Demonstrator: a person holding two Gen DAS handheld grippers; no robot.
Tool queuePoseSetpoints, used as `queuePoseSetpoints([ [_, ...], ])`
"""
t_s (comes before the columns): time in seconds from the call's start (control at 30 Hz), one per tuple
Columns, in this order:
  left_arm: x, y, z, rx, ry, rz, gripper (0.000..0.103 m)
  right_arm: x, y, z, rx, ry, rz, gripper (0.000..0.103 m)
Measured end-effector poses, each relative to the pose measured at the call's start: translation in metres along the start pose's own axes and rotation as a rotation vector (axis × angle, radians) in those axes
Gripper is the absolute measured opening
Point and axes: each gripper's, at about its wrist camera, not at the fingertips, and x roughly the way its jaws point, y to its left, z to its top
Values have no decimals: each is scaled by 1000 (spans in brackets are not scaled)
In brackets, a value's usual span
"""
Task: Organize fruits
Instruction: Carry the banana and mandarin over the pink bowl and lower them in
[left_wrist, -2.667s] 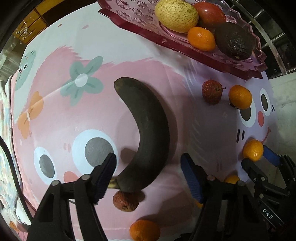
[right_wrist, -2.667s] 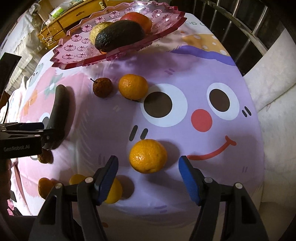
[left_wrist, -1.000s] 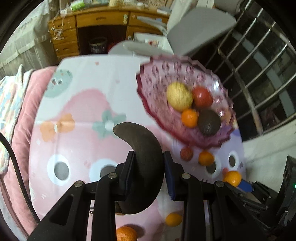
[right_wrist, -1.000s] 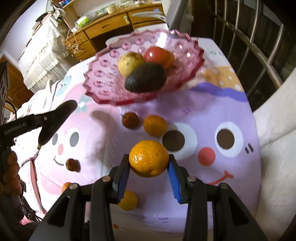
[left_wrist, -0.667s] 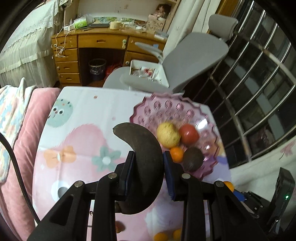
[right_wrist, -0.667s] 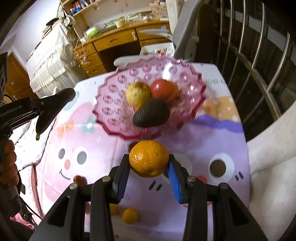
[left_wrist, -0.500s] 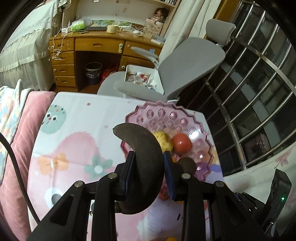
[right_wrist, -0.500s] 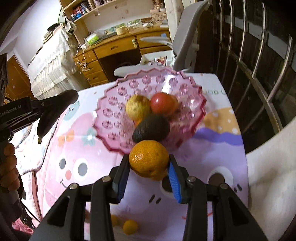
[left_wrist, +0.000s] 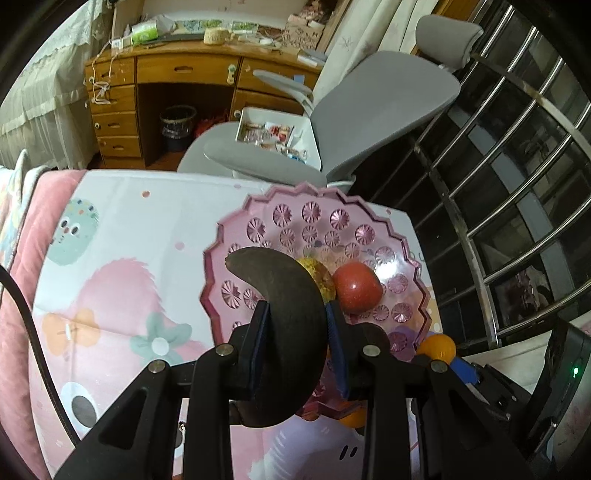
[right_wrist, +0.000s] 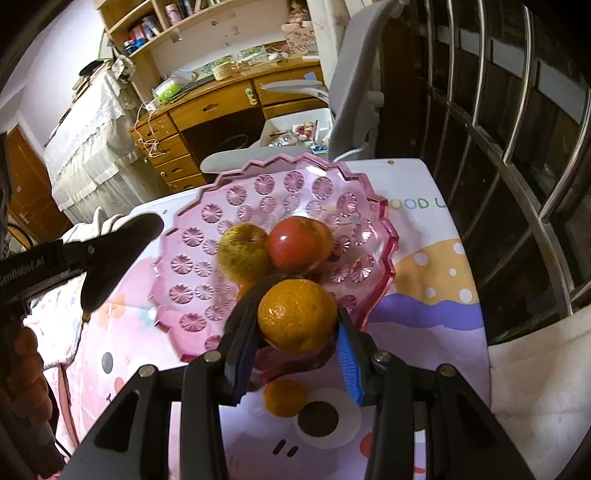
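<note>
now | left claw (left_wrist: 297, 330) clamps banana (left_wrist: 288, 295) | right claw (right_wrist: 295, 334) clamps orange (right_wrist: 297, 315)

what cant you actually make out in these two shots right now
- Left wrist view: the avocado is nearly all hidden behind the left gripper and its dark banana.
- Right wrist view: the avocado and a small orange in the pink dish are mostly hidden behind the held orange.
- Both views: loose fruit near the bottom edges is covered by the gripper frames.
- Desk clutter: too small to identify.
</note>
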Motion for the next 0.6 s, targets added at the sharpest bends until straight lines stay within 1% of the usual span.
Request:
queuePoseSetpoints([
  [0.23,33,-10,-3,8,90,-4,29,20,-19,7,46,20,2,41],
  [0.3,36,-15,-4,23,85,-13,31,23,-22,7,62,25,6,41],
  [0.37,37,-21,-4,51,88,1,45,26,-25,7,87,37,20,41],
  [0.4,38,-22,-4,54,94,10,48,27,-27,7,100,44,29,42],
  [0.5,41,-19,-4,30,126,-1,51,27,-30,6,135,40,57,50],
  [0.53,41,-17,-5,18,133,-1,55,26,-30,6,141,36,63,54],
  [0.57,40,-15,-5,7,136,0,58,24,-29,6,145,31,69,55],
  [0.6,39,-14,-5,-1,138,3,60,24,-29,6,145,31,72,58],
])
